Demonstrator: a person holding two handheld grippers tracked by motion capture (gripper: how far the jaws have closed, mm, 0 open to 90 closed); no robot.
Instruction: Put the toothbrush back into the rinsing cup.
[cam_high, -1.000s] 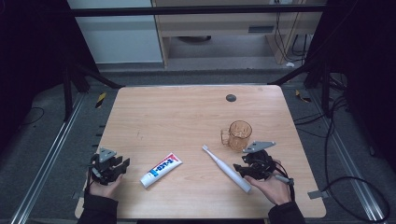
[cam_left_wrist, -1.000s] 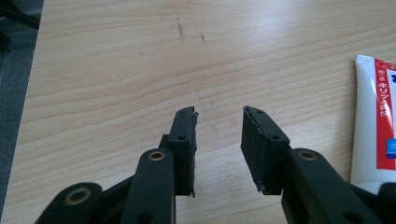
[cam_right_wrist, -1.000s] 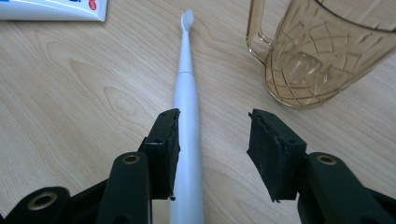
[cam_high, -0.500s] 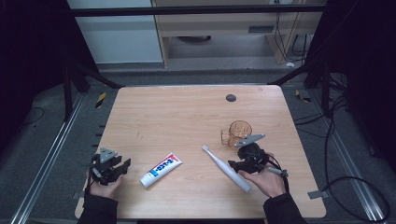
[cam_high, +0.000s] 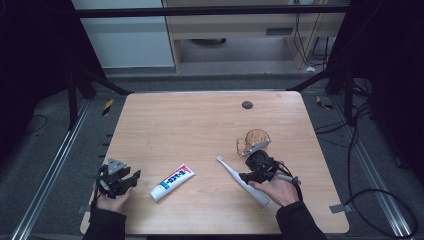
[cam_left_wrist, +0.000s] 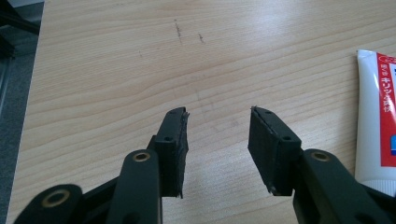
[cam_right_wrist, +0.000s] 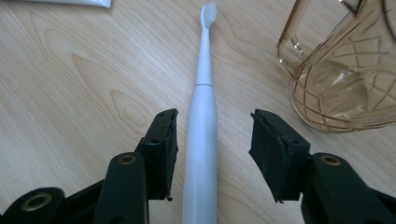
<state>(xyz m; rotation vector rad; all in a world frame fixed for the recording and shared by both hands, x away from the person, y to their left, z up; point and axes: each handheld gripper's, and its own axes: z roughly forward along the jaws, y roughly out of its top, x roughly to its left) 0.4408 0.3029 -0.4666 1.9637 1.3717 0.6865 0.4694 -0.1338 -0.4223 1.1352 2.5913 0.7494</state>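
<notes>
Nothing appears to have been picked up yet: the toothbrush (cam_right_wrist: 202, 116), toothpaste tube (cam_high: 172, 181) and amber cup (cam_high: 252, 141) all lie loose on the counter (cam_high: 200, 125). The right gripper (cam_right_wrist: 212, 149) has its fingers apart on either side of the toothbrush handle, bristle head pointing to 12 o'clock, the cup at 2 o'clock. The left gripper (cam_left_wrist: 217, 149) is spread over bare wood, the tube at its 3 o'clock. Judging by this, a grasp of the toothbrush is the likely step.
</notes>
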